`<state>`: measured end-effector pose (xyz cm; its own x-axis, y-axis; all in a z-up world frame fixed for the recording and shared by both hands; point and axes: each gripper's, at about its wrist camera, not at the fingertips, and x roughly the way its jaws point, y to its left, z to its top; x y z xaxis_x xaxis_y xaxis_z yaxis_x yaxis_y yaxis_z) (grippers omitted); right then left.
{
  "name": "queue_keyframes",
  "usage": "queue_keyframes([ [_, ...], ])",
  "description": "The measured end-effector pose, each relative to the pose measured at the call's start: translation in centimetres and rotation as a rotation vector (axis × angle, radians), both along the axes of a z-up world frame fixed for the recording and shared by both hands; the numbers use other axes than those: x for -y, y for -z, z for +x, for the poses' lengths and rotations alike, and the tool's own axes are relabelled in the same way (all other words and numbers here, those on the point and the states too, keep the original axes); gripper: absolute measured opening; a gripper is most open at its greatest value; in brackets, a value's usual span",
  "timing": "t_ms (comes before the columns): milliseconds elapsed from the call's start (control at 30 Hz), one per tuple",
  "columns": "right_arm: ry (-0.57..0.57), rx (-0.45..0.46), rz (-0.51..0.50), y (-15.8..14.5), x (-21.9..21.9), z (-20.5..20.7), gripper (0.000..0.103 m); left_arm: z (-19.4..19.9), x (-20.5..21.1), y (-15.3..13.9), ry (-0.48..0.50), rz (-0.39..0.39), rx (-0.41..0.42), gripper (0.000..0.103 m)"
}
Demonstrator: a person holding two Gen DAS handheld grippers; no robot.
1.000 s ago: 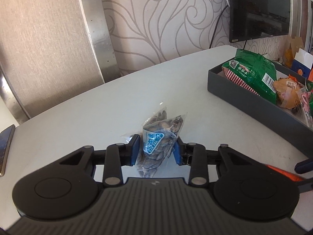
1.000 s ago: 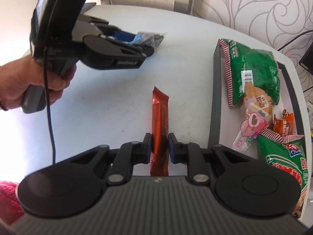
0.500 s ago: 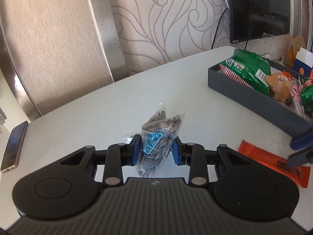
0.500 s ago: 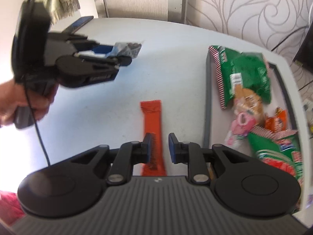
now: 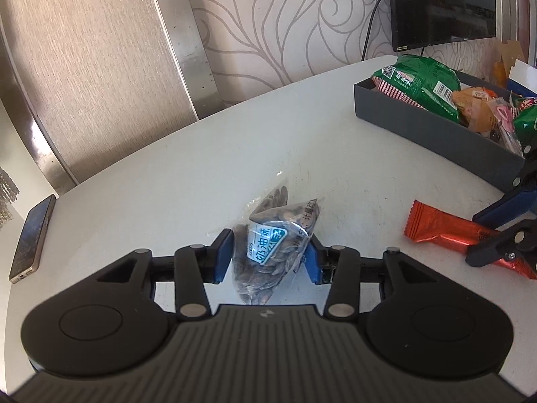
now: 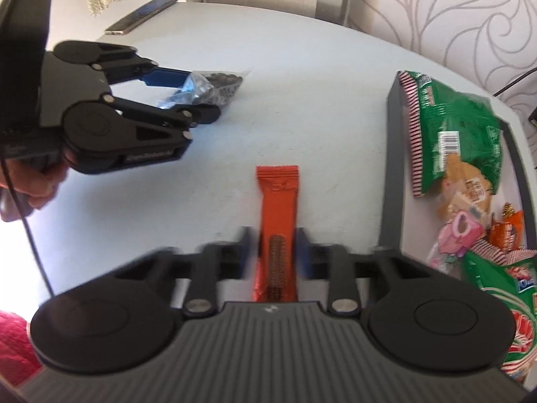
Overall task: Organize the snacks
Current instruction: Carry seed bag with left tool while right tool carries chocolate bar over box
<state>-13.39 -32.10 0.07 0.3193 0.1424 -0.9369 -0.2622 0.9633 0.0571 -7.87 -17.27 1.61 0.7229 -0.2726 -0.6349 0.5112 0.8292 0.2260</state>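
Observation:
A clear bag of sunflower seeds (image 5: 272, 235) with a blue label lies on the white table (image 5: 201, 168). My left gripper (image 5: 268, 257) straddles it. Its jaws are opening, and the blue pads look eased off the bag's sides. In the right wrist view the same left gripper (image 6: 201, 97) reaches in from the left, round the seed bag (image 6: 225, 84). An orange snack bar (image 6: 277, 194) lies flat on the table. My right gripper (image 6: 273, 252) is blurred and its jaws are closing. The bar lies between them, with a slim gap on the left. The left wrist view shows the right gripper (image 5: 473, 235) over the orange bar (image 5: 443, 226).
A dark grey box (image 5: 436, 134) at the right holds green snack bags (image 6: 459, 127) and several small sweets. A phone (image 5: 32, 235) lies at the table's far left edge. A dark monitor (image 5: 443, 3) hangs behind the box. A hand (image 6: 30, 188) holds the left gripper's handle.
The left jaws have widened round the seed bag. The right gripper let go of the orange bar it pinched. The bar now lies flat between the right jaws.

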Motion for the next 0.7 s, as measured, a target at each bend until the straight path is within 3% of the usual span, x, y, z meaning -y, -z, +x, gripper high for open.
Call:
queue_keyframes([
  [233,0.009,0.040,0.013,-1.1,-0.2,0.1,0.023,-0.4,0.2,-0.3,0.010,0.007,0.018,0.039],
  [700,0.091,0.166,0.055,-6.0,1.6,-0.7,0.023,-1.3,1.1,-2.6,0.042,-0.013,0.069,0.037],
])
